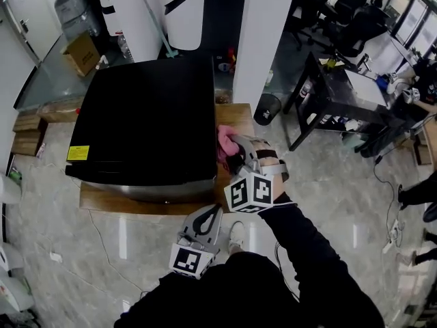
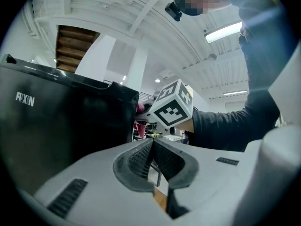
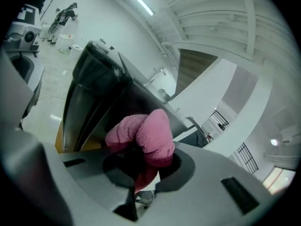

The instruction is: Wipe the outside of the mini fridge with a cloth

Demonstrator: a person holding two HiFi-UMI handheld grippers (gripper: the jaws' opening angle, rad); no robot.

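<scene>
The black mini fridge [image 1: 143, 121] stands on a low wooden platform [image 1: 102, 200], seen from above in the head view. My right gripper [image 1: 234, 150] is shut on a pink cloth [image 1: 225, 141], which presses against the fridge's right side near its front corner. In the right gripper view the bunched pink cloth [image 3: 143, 138] sits between the jaws against the dark fridge wall [image 3: 94, 98]. My left gripper [image 1: 205, 221] hangs low in front of the fridge, jaws shut with nothing between them; the left gripper view shows the fridge's front [image 2: 56, 126] close at the left.
A white pillar [image 1: 263, 39] rises just behind the fridge's right side. A black bin [image 1: 268, 108] and a dark desk [image 1: 334, 91] with chairs stand to the right. A cardboard box [image 1: 82, 53] lies at the back left. Cables trail across the marble floor [image 1: 341, 203].
</scene>
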